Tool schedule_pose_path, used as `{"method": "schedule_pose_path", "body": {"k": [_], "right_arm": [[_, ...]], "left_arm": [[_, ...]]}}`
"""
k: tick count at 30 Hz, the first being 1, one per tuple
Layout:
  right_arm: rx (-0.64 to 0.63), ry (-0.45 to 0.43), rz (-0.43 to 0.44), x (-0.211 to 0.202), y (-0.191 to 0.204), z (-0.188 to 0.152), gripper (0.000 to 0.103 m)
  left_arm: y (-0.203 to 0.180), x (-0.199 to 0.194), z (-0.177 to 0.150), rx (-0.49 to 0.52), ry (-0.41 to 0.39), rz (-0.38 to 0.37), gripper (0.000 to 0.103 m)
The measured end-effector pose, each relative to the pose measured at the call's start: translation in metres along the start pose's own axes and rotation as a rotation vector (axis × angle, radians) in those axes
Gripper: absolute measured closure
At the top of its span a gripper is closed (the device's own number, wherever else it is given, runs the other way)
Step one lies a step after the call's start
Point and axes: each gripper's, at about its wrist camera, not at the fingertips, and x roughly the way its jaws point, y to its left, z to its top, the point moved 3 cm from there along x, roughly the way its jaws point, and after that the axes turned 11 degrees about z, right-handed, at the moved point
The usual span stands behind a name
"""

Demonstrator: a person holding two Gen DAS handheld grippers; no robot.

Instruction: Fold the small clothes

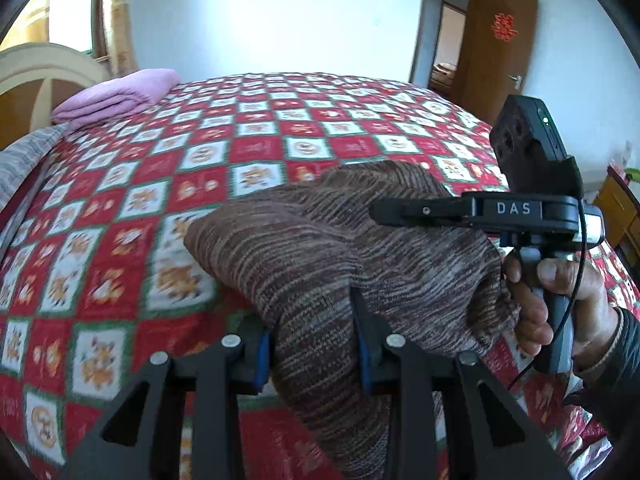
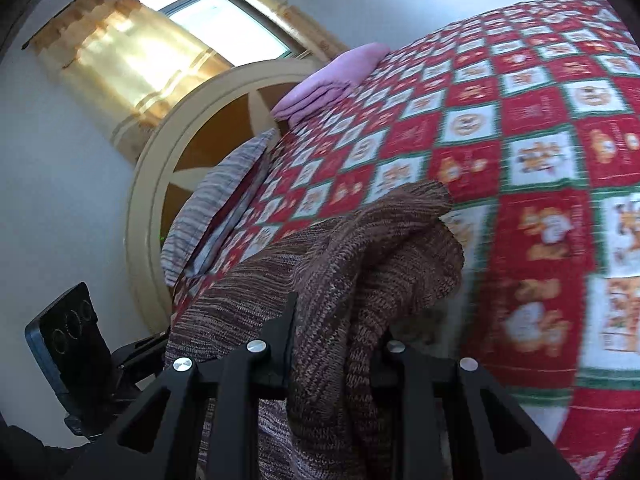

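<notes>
A brown striped knit garment (image 1: 320,248) is lifted over the bed's red checked quilt (image 1: 160,168). My left gripper (image 1: 316,344) is shut on a bunched part of it, which hangs down between the blue pads. My right gripper (image 1: 384,214) shows side-on at the right in the left wrist view, closed on the garment's far edge. In the right wrist view, my right gripper (image 2: 336,344) is shut on folds of the same garment (image 2: 380,248), which drapes over the fingers. The left gripper's body (image 2: 72,344) shows at the lower left.
A folded pink blanket (image 1: 120,94) lies at the head of the bed, next to a grey striped pillow (image 2: 216,196) and the curved headboard (image 2: 160,152). An open brown door (image 1: 496,52) stands beyond the bed's far corner. A wooden cabinet (image 1: 616,204) is at the right.
</notes>
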Motion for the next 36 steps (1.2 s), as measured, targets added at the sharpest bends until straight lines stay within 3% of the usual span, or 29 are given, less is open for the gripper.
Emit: {"method": "schedule_pose_path", "body": {"k": [14,21,26,28,29,33,36], "right_arm": [[-0.042,0.174,0.092,0.09,0.044,-0.031,0.079],[-0.046,0.241,0.111,0.121,0.052,-0.046,0.079],[-0.016,0.265,0.081,0.13,0.039,-0.053,0.079],[0.002,0.265,0.056,0.131,0.031,-0.055,0.079],[0.012,0.269,0.014,0.132,0.026,-0.055,0.077],[0.044,0.249,-0.043,0.129,0.019,-0.058,0.058],[0.002,0.187,-0.119,0.107,0.035,-0.056,0.055]], "left_arm": [[0.074,-0.022,-0.057,-0.119,0.032,0.076,0.069],[0.089,-0.026,-0.078,-0.126,0.041,0.108,0.068],[0.095,-0.007,-0.1,-0.129,0.117,0.161,0.046],[0.098,-0.005,-0.106,-0.138,0.119,0.184,0.022],[0.1,-0.001,-0.11,-0.14,0.126,0.204,0.018],[0.108,-0.004,-0.118,-0.195,0.145,0.187,0.014],[0.108,-0.021,-0.116,-0.192,0.108,0.23,0.013]]}}
